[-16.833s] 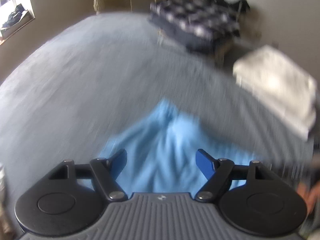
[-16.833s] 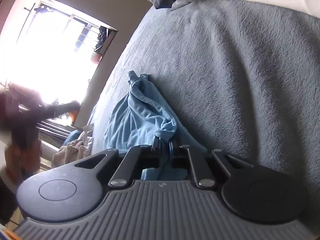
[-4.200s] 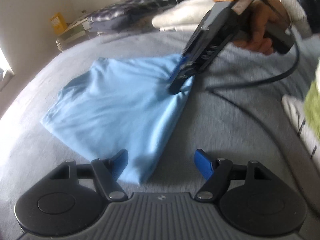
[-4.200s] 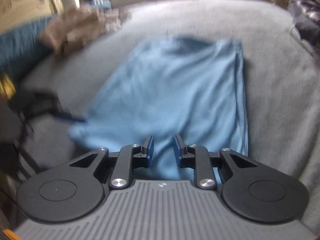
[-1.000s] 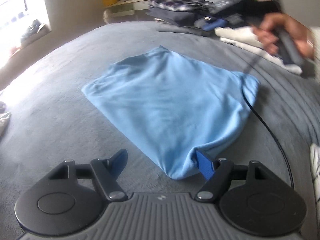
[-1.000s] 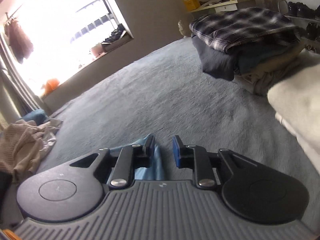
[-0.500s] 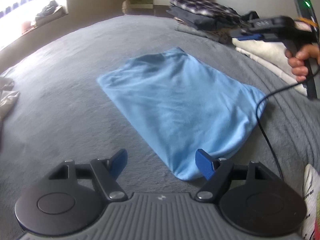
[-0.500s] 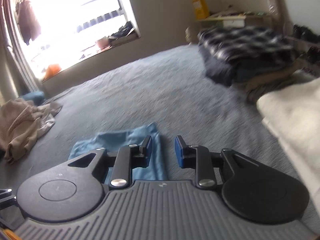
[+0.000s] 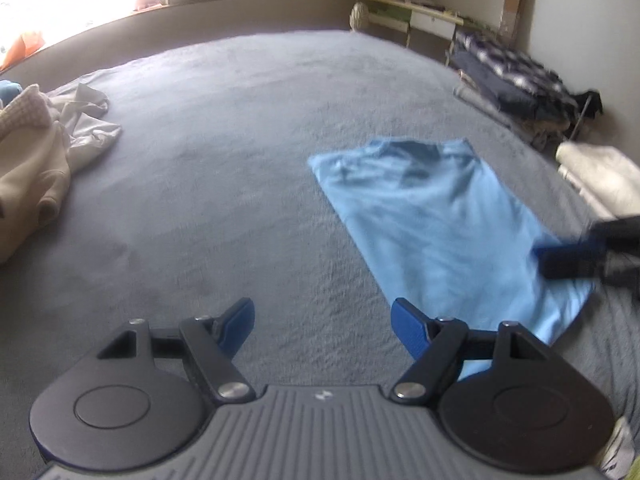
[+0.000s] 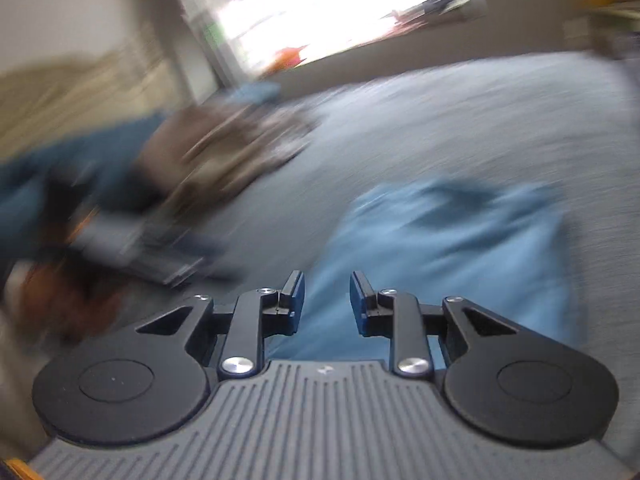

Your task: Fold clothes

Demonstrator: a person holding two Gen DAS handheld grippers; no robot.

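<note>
A light blue shirt, folded into a long strip, lies flat on the grey bed cover, collar end far from me. My left gripper is open over bare cover, with the shirt's near end just by its right finger. In the left wrist view the right gripper is a blur over the shirt's near right edge. In the blurred right wrist view the shirt spreads ahead. My right gripper stands above it, jaws a narrow gap apart with nothing between them.
A beige heap of clothes lies at the left. A stack of folded dark and plaid clothes and a white folded pile sit at the far right. The left gripper and its hand show, blurred, in the right wrist view.
The right gripper swung from facing the folded stacks round and down over the shirt's near end. The left gripper shifted left, so the shirt now lies to its right. Both jaws kept their width.
</note>
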